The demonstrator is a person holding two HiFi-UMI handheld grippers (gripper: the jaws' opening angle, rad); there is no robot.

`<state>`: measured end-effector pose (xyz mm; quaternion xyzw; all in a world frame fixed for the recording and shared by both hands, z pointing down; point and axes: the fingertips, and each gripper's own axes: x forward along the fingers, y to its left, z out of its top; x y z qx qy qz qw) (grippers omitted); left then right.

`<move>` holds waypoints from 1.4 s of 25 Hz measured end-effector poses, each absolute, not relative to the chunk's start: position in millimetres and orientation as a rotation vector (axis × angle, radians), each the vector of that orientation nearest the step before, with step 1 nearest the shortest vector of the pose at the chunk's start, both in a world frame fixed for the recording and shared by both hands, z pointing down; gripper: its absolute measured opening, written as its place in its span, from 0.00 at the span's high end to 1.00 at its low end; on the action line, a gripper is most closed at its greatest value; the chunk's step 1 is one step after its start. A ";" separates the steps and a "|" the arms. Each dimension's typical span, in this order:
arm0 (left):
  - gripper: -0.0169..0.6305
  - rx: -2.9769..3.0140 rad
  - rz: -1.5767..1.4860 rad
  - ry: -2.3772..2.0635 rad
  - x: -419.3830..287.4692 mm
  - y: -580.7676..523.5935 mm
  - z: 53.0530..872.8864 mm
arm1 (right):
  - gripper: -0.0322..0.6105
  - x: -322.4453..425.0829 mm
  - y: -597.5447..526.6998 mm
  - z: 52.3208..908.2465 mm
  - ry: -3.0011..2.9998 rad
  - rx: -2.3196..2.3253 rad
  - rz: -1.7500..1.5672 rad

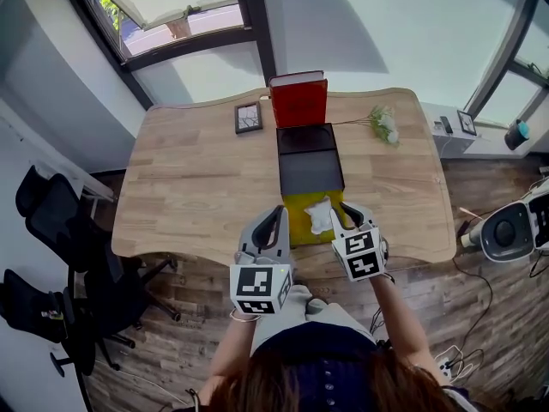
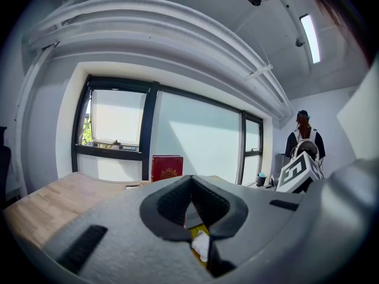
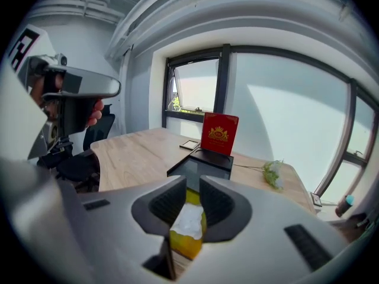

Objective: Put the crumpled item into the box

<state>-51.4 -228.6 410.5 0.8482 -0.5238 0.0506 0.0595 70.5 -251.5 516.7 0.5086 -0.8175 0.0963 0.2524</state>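
So right now my right gripper [image 3: 189,185] has its fingers closed on the crumpled white paper [image 3: 189,220]. It sits squeezed between the two black pads, with a gap left between the fingertips at the far end. The paper is over a yellow thing [image 3: 186,245] at the near edge of the wooden table [image 1: 189,178], right in front of me. Honestly can't tell if it's clear of the yellow or brushing it. It isn't in the black box [image 1: 310,172] yet. The box is just beyond the yellow thing, lying lengthwise away from me, with a red cover [image 1: 298,101] standing upright at its far end. My left gripper [image 1: 273,215] is just to the left of the yellow thing. Its fingers are pressed together at the tips with nothing in them, and I only see a bit of white and yellow through the slot behind the tips. Other stuff on the table: a small dark framed thing [image 1: 249,118] lies flat left of the red cover, and a sprig of white flowers [image 1: 384,124] lies off to the right, well apart from the box. A black office chair [image 1: 51,221] is parked off the table's left side.
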 end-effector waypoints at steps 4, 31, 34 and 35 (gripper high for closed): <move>0.93 2.575 0.151 -1.604 -44.4 -220.5 404.6 | 0.84 76.5 -244.2 501.7 -2.254 1.396 0.246; 0.93 2.605 0.146 -1.659 -16.1 -171.0 388.9 | 0.91 95.8 -183.8 428.5 -2.435 1.466 0.075; 0.93 2.618 0.135 -1.654 -16.5 -169.3 387.4 | 0.91 92.7 -178.1 419.2 -2.452 1.480 0.051; 0.93 2.621 0.131 -1.651 -17.1 -168.3 387.2 | 0.91 91.9 -176.1 416.6 -2.453 1.486 0.041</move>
